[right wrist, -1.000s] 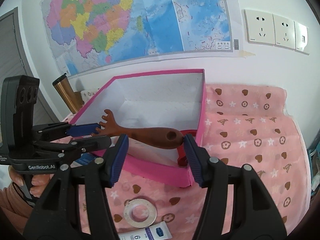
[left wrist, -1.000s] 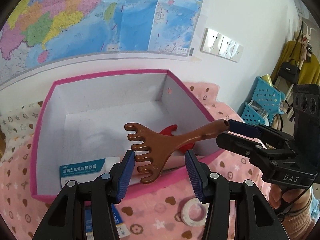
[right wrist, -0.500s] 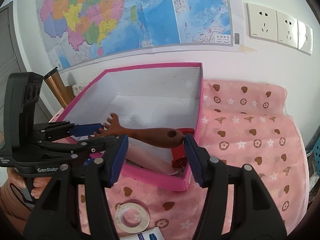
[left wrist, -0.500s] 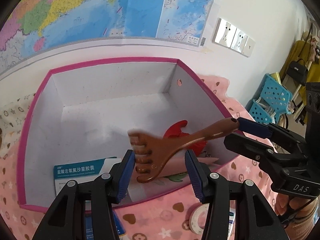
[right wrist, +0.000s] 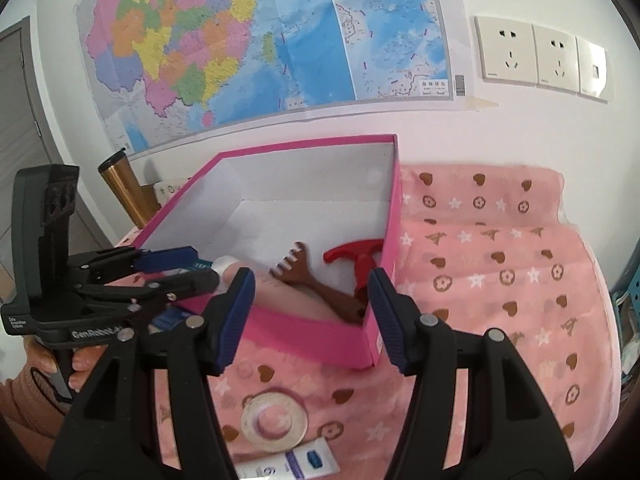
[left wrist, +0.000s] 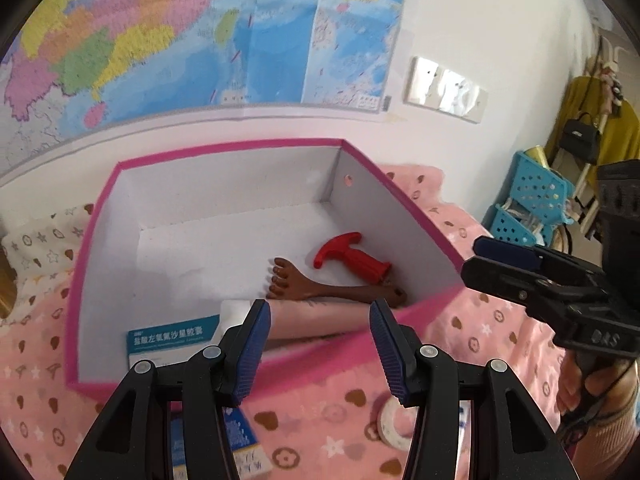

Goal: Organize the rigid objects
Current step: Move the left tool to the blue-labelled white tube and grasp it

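Now brown scratcher (left wrist: pixel 316 289) laid inside pink box (left wrist: pixel 416 308), beside red tool (left wrist: pixel 352 261), sorted with rigid items. Left gripper (left wrist: pixel 318 354) and right gripper (right wrist: pixel 312 314) held apart, empty, outside near wall.

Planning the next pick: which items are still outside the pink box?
The tape roll and the white tube lie on the pink cloth; the brown scratcher and red tool are already inside the pink box.

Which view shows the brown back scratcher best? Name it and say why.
The left wrist view: the brown back scratcher lies nearly full length in the pink box, prongs and handle visible. In the right wrist view, its handle end dips behind the box's near wall.
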Motion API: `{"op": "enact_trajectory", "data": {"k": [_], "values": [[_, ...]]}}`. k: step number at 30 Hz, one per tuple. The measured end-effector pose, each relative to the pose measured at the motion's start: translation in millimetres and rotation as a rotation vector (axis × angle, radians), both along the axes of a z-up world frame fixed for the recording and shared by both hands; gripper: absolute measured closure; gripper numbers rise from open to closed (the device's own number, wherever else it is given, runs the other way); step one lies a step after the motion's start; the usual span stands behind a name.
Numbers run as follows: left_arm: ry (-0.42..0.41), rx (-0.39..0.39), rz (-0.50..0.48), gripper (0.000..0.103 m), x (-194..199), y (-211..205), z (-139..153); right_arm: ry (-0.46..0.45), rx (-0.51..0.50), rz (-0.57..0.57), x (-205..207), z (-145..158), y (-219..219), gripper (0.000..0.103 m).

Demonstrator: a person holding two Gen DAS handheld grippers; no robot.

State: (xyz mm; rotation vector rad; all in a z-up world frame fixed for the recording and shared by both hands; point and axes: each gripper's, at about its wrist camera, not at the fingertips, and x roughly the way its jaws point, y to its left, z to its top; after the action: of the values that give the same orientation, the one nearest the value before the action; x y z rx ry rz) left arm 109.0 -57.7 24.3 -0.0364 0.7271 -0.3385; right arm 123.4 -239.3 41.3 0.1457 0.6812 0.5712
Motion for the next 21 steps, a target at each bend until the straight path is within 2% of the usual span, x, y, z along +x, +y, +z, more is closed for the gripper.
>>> {"op": "enact_trajectory", "data": {"k": [10, 15, 21], "values": [[-0.035, -0.020, -0.045, 0.051, -52.4, 2.8, -0.6, 0.063, 0.041, 0.022, -32.9, -19.3, -21.0, 0.043], [0.032, -0.041, -0.084, 0.051, -65.5, -6.4, -20.2, 0.138, 0.028, 0.026, -45.8, -45.6, -24.9, 0.043], [0.134, -0.029, -0.161, 0.051, -78.6, -32.1, -52.2, 0.219, 0.025, 0.028, -54.7, -72.9, -25.4, 0.043]]}}
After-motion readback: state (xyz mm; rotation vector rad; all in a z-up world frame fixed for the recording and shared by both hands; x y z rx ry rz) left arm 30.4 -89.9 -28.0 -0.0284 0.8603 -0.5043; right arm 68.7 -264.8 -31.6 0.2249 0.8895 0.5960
